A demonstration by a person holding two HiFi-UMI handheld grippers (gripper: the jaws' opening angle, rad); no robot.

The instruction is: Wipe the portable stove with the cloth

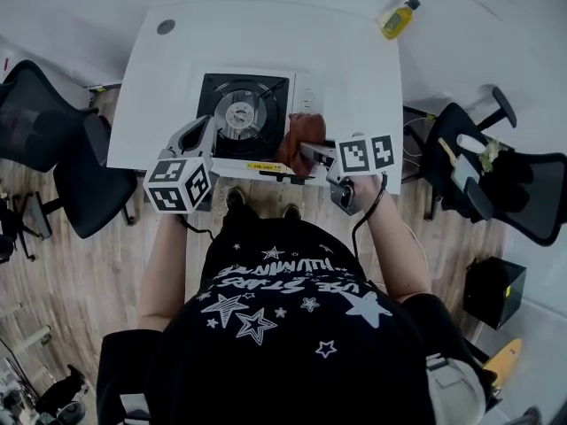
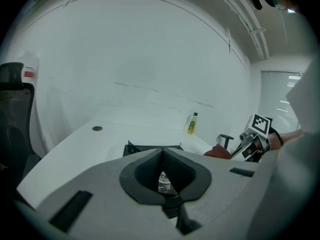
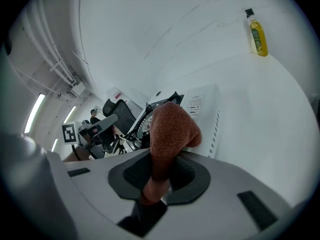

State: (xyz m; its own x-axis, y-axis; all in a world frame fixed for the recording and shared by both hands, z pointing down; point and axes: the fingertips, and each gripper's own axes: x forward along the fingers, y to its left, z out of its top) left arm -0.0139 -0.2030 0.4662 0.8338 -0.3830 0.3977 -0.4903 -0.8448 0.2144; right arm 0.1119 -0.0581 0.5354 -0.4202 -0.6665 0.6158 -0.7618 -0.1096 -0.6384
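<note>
**Cloth clamped in the right tool, on the stove's right side**

Head view: the portable stove (image 1: 252, 118) sits at the near edge of the white worktop (image 1: 168, 69), directly in front of the person. The right tool (image 1: 312, 153) holds a rust-brown cloth (image 1: 299, 135) bunched on the stove's right part, beside the burner. The left tool (image 1: 197, 136) is at the stove's left edge; I cannot tell whether it touches. A yellow bottle (image 1: 397, 18) stands well apart, at the far right corner.

Left gripper view: the left tool (image 2: 162, 156) has its jaws drawn together at the tips with nothing between them. The stove (image 2: 145, 148) lies just beyond.

Right gripper view: the right tool (image 3: 162, 174) is clamped on the cloth (image 3: 170, 131), which rises from the jaws as a soft lump against the stove's white panel (image 3: 197, 109).

The cloth looks light, limp and quick to fold over. A grip on its bunched middle, as here, leaves a pad past the jaws to rub with. The stove is rigid but probably light enough to slide on the smooth worktop, so bracing its left edge seems wise.
</note>
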